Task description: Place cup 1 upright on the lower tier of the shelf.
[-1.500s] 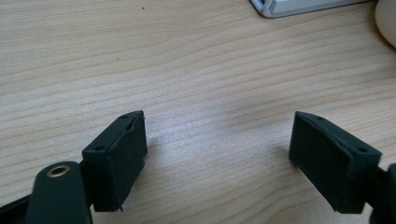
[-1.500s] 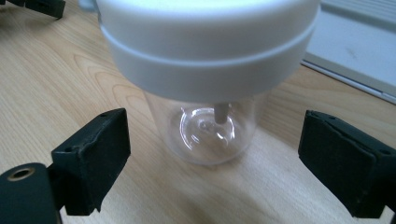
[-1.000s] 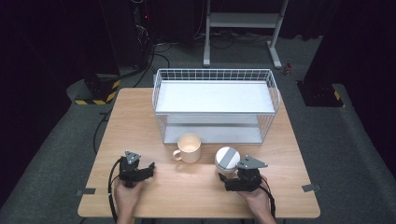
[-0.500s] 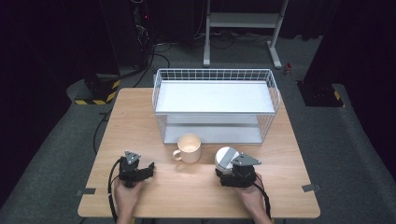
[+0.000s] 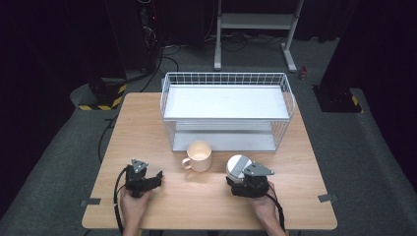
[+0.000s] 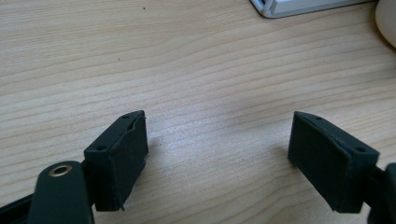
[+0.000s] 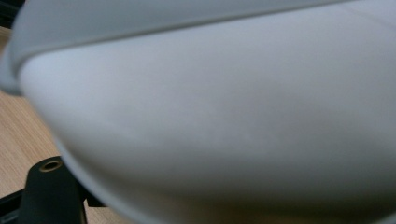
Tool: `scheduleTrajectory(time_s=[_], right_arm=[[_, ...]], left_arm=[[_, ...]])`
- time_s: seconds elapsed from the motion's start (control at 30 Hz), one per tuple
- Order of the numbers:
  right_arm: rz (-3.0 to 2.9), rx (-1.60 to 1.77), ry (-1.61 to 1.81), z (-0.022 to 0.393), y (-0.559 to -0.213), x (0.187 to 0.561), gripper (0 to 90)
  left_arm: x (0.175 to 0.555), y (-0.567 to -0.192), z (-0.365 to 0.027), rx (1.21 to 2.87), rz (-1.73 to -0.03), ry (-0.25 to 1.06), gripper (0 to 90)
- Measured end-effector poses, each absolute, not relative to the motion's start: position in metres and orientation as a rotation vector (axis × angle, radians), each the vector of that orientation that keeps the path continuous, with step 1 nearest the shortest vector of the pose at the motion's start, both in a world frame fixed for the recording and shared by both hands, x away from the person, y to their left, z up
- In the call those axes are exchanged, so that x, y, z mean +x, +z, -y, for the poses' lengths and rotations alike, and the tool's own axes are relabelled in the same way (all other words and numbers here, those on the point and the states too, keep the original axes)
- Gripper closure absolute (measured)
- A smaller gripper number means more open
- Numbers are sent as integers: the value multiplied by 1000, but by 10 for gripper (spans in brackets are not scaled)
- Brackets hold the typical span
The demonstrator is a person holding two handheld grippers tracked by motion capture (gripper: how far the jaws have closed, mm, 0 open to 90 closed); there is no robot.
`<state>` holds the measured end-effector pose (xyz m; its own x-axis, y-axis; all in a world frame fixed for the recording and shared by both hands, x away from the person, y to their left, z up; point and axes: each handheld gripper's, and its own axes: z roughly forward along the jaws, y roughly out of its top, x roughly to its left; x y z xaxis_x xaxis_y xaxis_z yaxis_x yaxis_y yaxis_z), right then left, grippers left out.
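While right tongs (image 5: 241,178) were closing around grey cup (image 5: 238,166) on bench (image 5: 147,123) before wire rack (image 5: 226,110), grip unconfirmed; cup looked rigid, smooth, slippery, light; grip mid-wall. Left tongs (image 5: 156,178) gaped empty.

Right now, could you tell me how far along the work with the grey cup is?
Nothing looks stowed yet: the wire basket holds no cups. In hand: the right gripper is at the grey cup, its jaws just closing around it; whether they press yet I cannot tell. The left gripper waits open over bare table. Left: lifting it, perhaps the cream mug too.
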<state>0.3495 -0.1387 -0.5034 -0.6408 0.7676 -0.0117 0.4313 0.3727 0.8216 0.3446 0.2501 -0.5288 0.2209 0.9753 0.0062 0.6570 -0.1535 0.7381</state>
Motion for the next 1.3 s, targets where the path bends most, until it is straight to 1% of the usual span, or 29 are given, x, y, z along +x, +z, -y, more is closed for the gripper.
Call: scheduleTrajectory(time_s=[0.6, 1.1, 1.3], right_arm=[[-2226, 1036, 1172, 148, -494, 351, 182], [-2206, 1067, 1175, 157, -479, 365, 182], [-2191, 1096, 1180, 162, -474, 376, 182]], left_arm=[[345, -529, -250, 1888, -1504, 671, 200], [345, -529, -250, 1888, -1504, 671, 200], [344, -529, -250, 1888, -1504, 671, 200]])
